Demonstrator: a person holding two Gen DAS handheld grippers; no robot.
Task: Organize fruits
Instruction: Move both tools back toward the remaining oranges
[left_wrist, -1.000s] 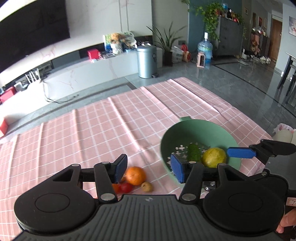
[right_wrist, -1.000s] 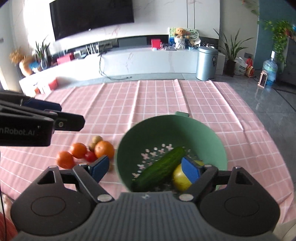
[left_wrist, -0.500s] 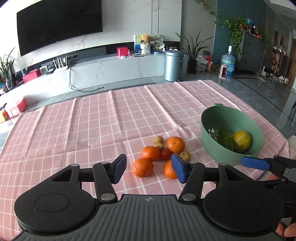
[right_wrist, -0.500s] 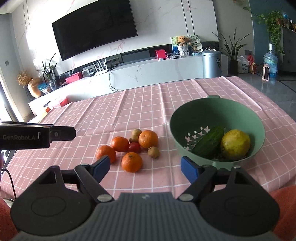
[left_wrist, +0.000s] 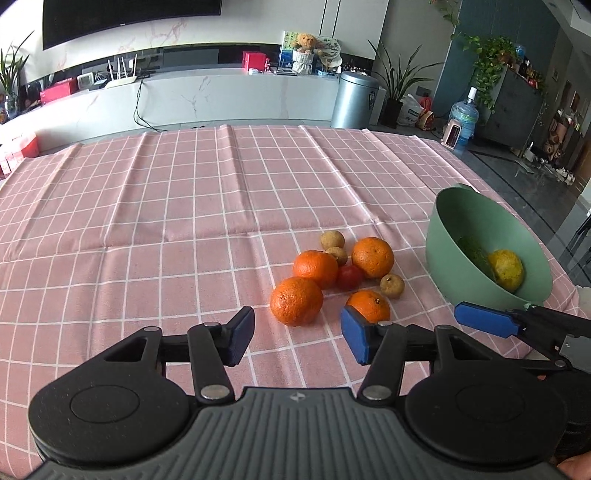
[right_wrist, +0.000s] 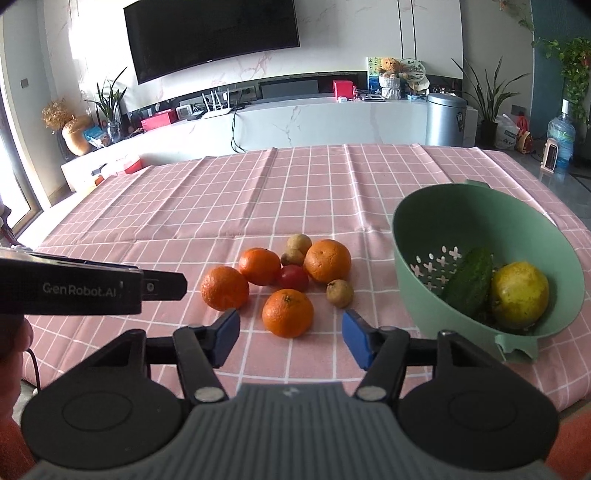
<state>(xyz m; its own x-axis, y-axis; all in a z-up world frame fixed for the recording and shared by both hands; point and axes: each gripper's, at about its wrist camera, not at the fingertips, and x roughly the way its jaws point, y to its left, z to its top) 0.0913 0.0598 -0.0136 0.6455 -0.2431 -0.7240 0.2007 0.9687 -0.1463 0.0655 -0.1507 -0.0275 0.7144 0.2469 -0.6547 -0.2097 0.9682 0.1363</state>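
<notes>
A wide worktop (right_wrist: 332, 177) covered in a pink checked cloth fills both views, with a living room behind it.

At the right sits a green bowl (right_wrist: 413, 229) with star-shaped drain holes, tilted a little toward the camera. It already holds a cucumber (right_wrist: 469, 282) and a yellow fruit (right_wrist: 519, 293) lying side by side and touching, so it reads as the collecting place for the sorting.

Left of the bowl, apart from it, a loose cluster of fruit waits on the cloth: four oranges (right_wrist: 288, 313), a red tomato (right_wrist: 293, 277) in the middle touching several of them, and three small brown fruits (right_wrist: 340, 293), one nearest the bowl and two at the far edge.

The right tool (right_wrist: 290, 334) hovers low over the near edge, its blue pads spread wide and empty. The nearest orange lies just beyond the gap between them, which suggests it is lined up as the next pick.

The left tool (left_wrist: 297, 336) is likewise spread wide and holds nothing. It faces another near orange (left_wrist: 296, 301) at the cluster's left side. In the left view the right tool's blue finger (left_wrist: 484, 319) shows at the right edge, near the bowl.

Most of the fruit is not yet in the bowl, so the task looks to be at an early stage.
</notes>
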